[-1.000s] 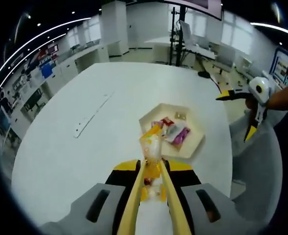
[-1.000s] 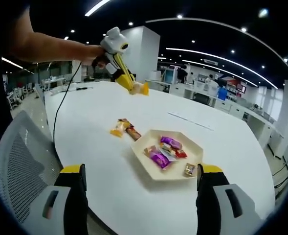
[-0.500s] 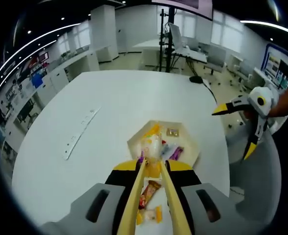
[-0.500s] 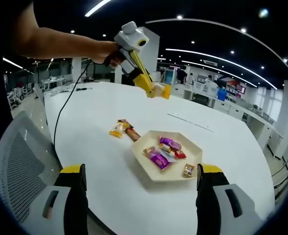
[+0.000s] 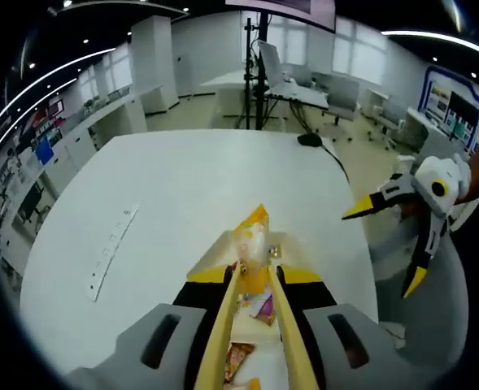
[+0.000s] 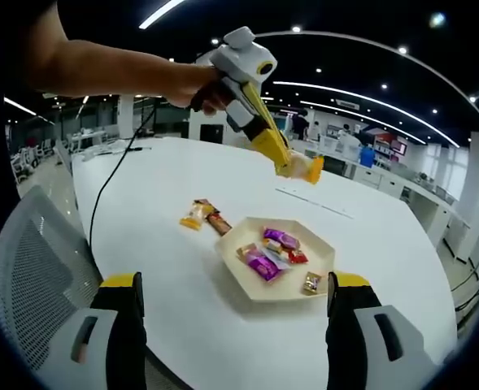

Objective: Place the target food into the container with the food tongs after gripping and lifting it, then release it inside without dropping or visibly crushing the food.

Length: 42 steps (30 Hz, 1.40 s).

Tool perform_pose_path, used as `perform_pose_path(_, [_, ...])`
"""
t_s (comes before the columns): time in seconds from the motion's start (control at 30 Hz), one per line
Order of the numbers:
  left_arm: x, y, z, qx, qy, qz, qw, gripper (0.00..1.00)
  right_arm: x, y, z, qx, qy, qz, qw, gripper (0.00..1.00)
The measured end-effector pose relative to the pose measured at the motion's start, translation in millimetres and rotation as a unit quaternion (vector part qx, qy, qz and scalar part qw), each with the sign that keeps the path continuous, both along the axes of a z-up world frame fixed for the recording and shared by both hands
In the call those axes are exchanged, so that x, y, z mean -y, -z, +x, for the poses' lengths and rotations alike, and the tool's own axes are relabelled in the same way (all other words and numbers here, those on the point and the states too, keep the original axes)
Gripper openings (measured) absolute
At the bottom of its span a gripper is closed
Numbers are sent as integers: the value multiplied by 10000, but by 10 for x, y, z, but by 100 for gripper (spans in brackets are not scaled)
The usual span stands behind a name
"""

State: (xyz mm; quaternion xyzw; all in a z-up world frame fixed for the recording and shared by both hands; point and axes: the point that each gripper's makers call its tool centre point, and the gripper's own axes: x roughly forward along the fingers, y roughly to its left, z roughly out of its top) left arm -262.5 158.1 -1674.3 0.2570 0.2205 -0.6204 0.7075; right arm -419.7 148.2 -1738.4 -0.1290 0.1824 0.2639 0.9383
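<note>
Yellow tong blades on the left gripper [image 5: 252, 264] are pinching a small orange-and-clear wrapped snack [image 5: 253, 236] between their tips, the two blades lying almost together with only the packet between them. In the right gripper view the same left gripper [image 6: 298, 169] is hanging in the air above the far side of the cream hexagonal tray [image 6: 247, 283], tilted downward, with the snack [image 6: 306, 168] at its tip clear of the tray and of everything in it. The tray [image 5: 215, 258] is sitting directly under the blades in the left gripper view, mostly hidden by them.

The right gripper [image 5: 383, 244] is standing wide open off the table's edge near a grey chair [image 5: 434, 317], its yellow-tipped jaws far apart and holding nothing; in its own view its two jaws are rising at the far left and right, with the tray between them.

Inside the tray, purple, red and gold wrapped sweets [image 6: 273, 250] are lying loosely, leaving bare floor toward the far rim. Two more wrapped snacks [image 6: 202, 215] are lying on the white table [image 6: 166, 187] just beside the tray's left corner. The table is offering broad open surface beyond the tray, apart from a pale strip [image 5: 109, 253] lying well away toward its far side.
</note>
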Motion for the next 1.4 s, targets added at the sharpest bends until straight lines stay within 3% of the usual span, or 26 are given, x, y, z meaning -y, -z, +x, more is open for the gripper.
perform_pose_path(0.07, [-58, 104, -123, -521, 59, 136, 9985, 23, 2, -4, 2, 9, 11, 6, 10000, 92])
perform_pose_path(0.13, [-82, 127, -78, -108, 122, 117, 9998, 24, 5, -6, 2, 10, 19, 5, 10000, 92])
perform_pose_path(0.2, [-125, 145, -101, -292, 59, 113, 9995, 24, 4, -6, 4, 16, 17, 17, 10000, 92])
perform_pose_path(0.57, [-290, 48, 0, -72, -127, -60, 9999, 26, -16, 6, -5, -9, -36, -19, 10000, 92])
perform_pose_path(1.13, [-481, 40, 41, -173, -270, -212, 9993, 26, -17, 17, -10, -33, -50, -29, 10000, 92])
perform_pose_path(1.3, [-586, 123, 78, -245, -401, -210, 9987, 26, -19, 25, -10, -49, -59, -35, 10000, 92])
perform_pose_path(1.4, [-695, 183, 130, -137, -533, -149, 9984, 26, -20, 24, -10, -49, -61, -33, 10000, 92])
